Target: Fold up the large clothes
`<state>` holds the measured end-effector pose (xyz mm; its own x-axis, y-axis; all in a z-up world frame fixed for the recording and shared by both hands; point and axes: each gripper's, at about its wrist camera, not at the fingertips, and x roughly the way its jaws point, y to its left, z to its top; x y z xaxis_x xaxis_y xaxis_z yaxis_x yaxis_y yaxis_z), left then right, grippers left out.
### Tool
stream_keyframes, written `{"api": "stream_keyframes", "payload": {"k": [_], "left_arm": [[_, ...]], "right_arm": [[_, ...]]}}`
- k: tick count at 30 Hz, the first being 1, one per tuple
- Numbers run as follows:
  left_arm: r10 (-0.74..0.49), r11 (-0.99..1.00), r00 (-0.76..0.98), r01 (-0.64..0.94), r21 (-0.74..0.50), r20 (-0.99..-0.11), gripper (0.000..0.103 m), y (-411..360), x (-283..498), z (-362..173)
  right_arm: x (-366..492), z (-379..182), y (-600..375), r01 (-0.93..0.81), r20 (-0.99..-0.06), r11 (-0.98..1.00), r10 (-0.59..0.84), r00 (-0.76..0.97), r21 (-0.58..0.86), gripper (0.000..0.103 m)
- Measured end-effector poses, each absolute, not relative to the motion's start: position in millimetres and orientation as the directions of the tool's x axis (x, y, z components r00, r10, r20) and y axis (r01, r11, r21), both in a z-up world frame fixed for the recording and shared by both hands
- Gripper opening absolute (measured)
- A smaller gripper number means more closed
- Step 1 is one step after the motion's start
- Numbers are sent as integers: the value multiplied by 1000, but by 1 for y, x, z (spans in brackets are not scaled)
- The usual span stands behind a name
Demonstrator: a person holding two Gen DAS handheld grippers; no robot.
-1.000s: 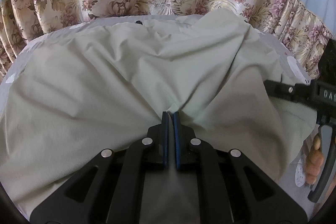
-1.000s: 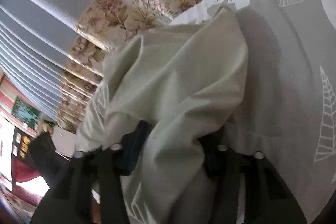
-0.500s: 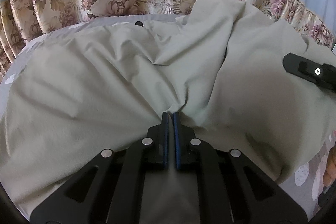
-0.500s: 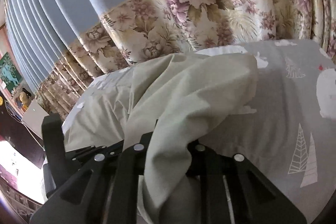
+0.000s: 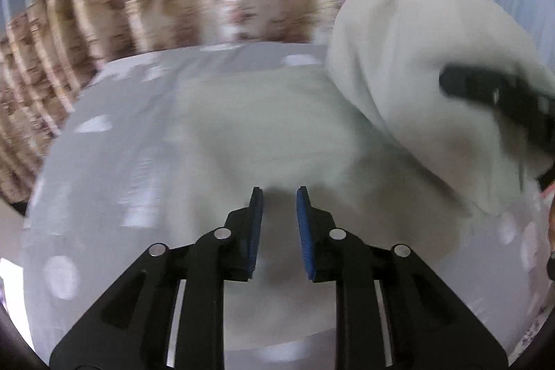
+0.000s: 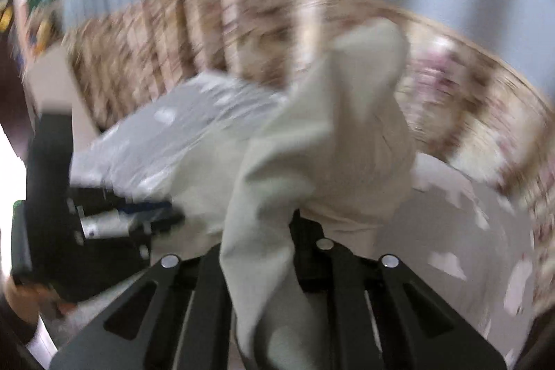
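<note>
Two grippers share one pale green garment, and what matters is which side of it each one commands. Its bulk lies spread on the grey bedspread, running from the near edge of the bed toward the far edge by the floral curtain, directly ahead of the left gripper. That gripper's blue-padded jaws stand apart with only cloth showing below the gap, gripping nothing. The right gripper has a bunched fold of the garment passing between its fingers and rising in a peak above the bed; its jaw tips are hidden by the cloth, so the grip is judged rather than seen. In the left wrist view that lifted portion hangs toward the right edge of the bed. Judging by this, the left gripper is nearer the flat part.
</note>
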<state>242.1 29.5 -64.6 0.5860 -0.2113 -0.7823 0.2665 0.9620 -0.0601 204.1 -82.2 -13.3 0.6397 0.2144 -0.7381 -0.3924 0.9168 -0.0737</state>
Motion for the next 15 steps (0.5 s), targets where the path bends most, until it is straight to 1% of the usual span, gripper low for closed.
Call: {"api": "stream_keyframes", "payload": {"k": [2, 5, 6, 7, 8, 9, 11, 12, 13, 14, 15], "left_arm": [[-179, 973, 590, 223, -54, -788, 20, 64, 242, -69], [-196, 977, 582, 183, -108, -789, 21, 103, 238, -77], [-197, 978, 577, 168, -121, -793, 24, 114, 237, -81], [-195, 979, 570, 160, -125, -798, 26, 122, 237, -86], [-197, 979, 568, 157, -130, -799, 28, 127, 238, -90], [-200, 979, 565, 153, -137, -800, 28, 131, 238, -93], [-209, 977, 554, 150, -150, -806, 28, 134, 240, -97], [-212, 977, 555, 150, -154, -804, 30, 135, 240, -97], [-212, 977, 560, 151, -153, -801, 33, 135, 240, -96], [-209, 977, 569, 156, -145, -795, 42, 135, 236, -94], [-200, 979, 577, 158, -132, -792, 53, 133, 234, -90]], "right_arm": [[206, -31, -48, -448, -772, 885, 197, 605, -125, 9], [204, -73, -9, -529, -836, 831, 158, 525, -174, 9], [201, -89, -1, -545, -853, 815, 131, 506, -198, 10], [196, -105, 9, -558, -850, 788, 89, 519, -259, 10], [192, -111, 15, -564, -838, 764, 58, 543, -312, 10], [192, -110, 17, -563, -837, 761, 49, 545, -322, 11], [195, -104, 12, -556, -849, 778, 58, 525, -291, 13], [193, -102, 11, -559, -846, 772, 52, 530, -302, 17], [189, -99, 12, -558, -838, 758, 29, 545, -337, 24], [181, -96, 17, -558, -831, 747, 12, 556, -362, 28], [173, -90, 18, -564, -824, 733, 10, 566, -379, 38]]}}
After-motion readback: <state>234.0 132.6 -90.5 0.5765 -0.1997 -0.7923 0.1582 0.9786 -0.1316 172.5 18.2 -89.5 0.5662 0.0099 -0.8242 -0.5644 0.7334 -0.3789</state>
